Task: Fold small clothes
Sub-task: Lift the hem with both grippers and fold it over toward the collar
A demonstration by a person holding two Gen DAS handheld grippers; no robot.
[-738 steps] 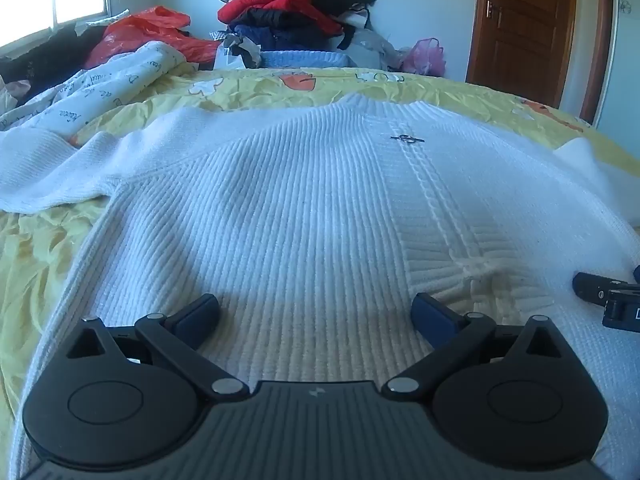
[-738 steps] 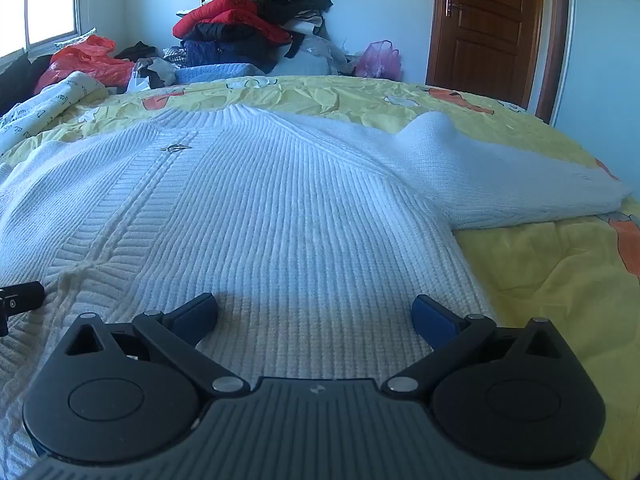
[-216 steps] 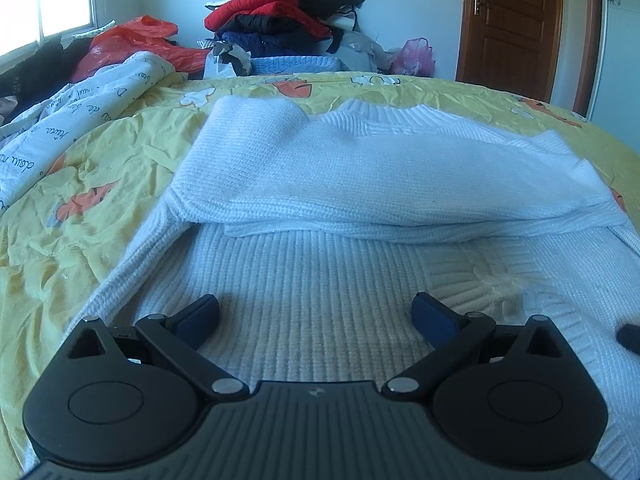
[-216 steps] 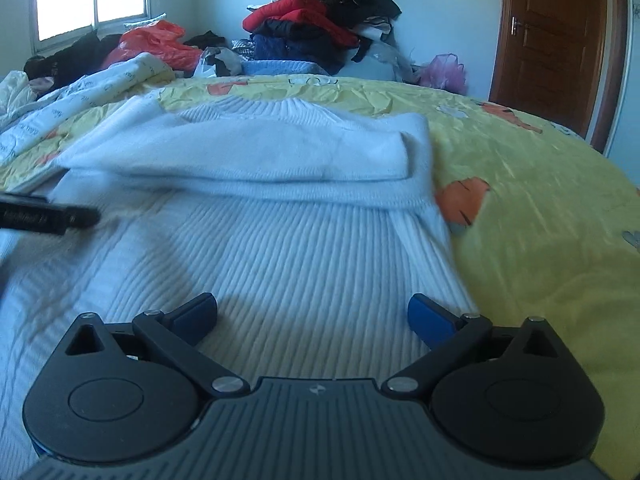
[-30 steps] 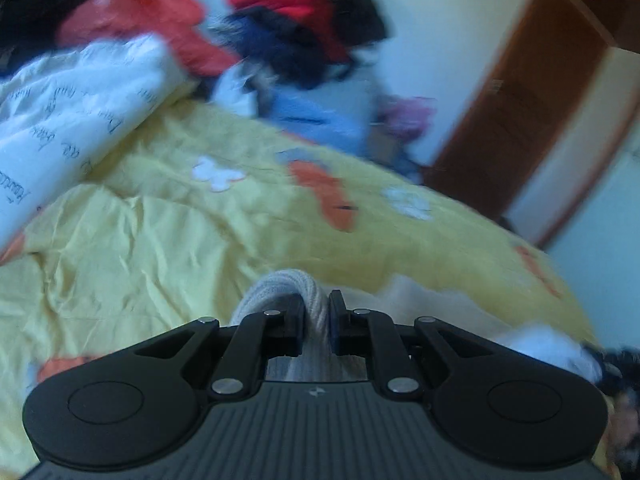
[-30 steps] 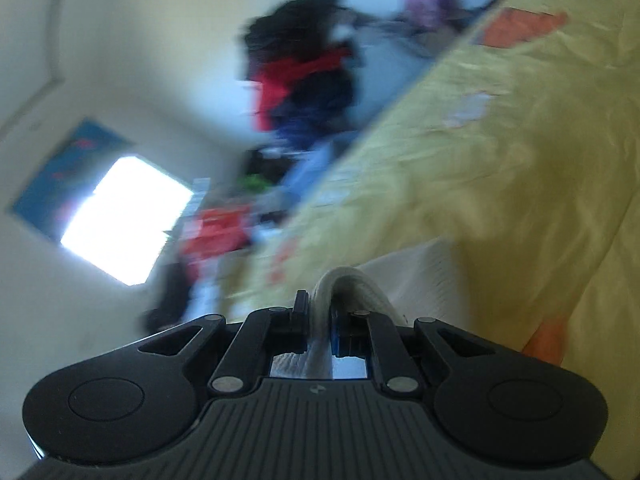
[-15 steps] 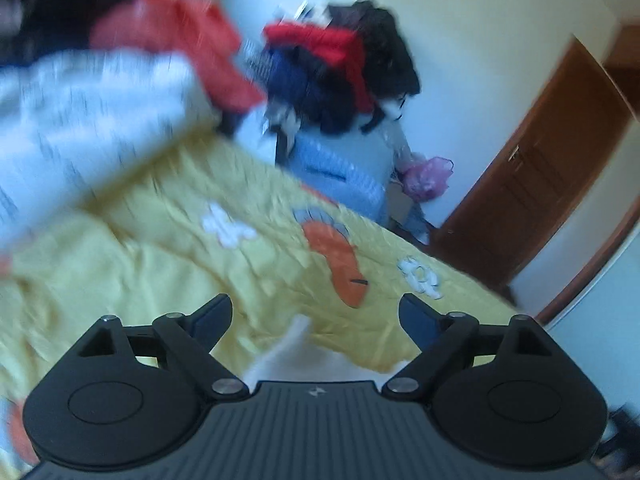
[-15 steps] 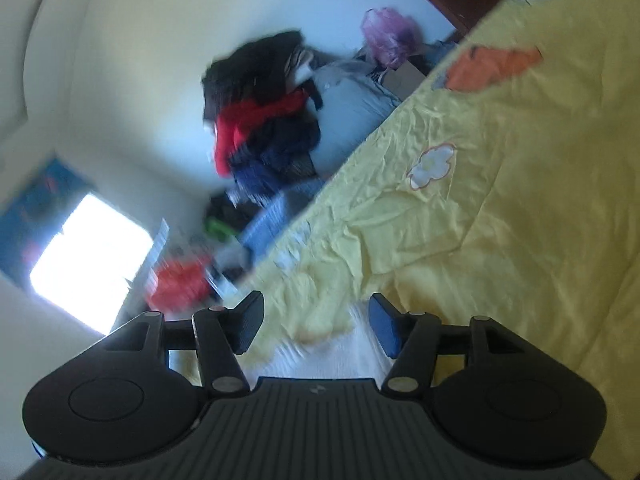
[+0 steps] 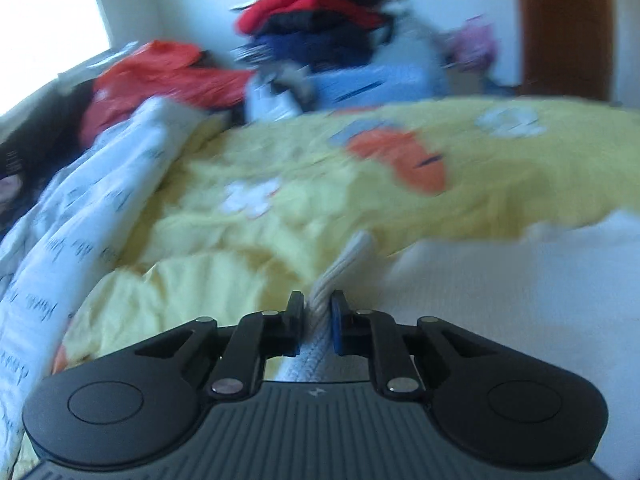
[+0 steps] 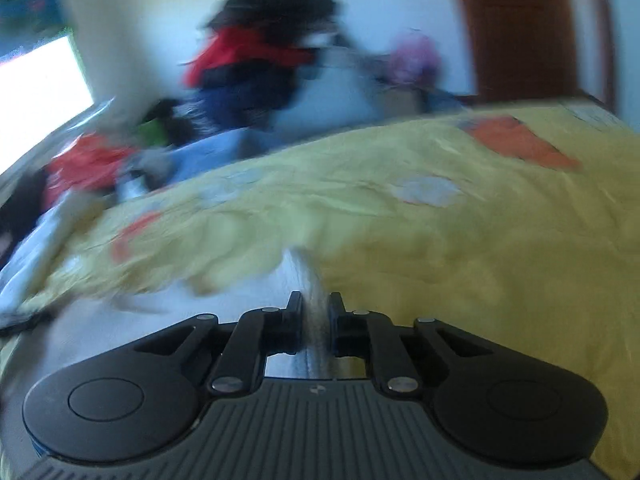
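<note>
The white knit sweater (image 9: 500,280) lies on the yellow bedspread (image 9: 280,216). My left gripper (image 9: 317,306) is shut on a ribbed edge of the sweater, which sticks up between the fingers. The rest of the sweater spreads to the right of it. In the right wrist view my right gripper (image 10: 315,306) is shut on another edge of the white sweater (image 10: 180,304), whose body spreads to the left. Both views are blurred by motion.
A pile of red, dark and blue clothes (image 9: 320,20) stands beyond the bed's far edge. A white printed quilt (image 9: 80,208) lies along the left. A brown door (image 9: 568,28) is at the far right. The yellow bedspread (image 10: 480,240) stretches right of my right gripper.
Half a second ago both grippers were open above the bed. Now both are shut on edges of the white sweater, and both views have tilted level and dropped lower.
</note>
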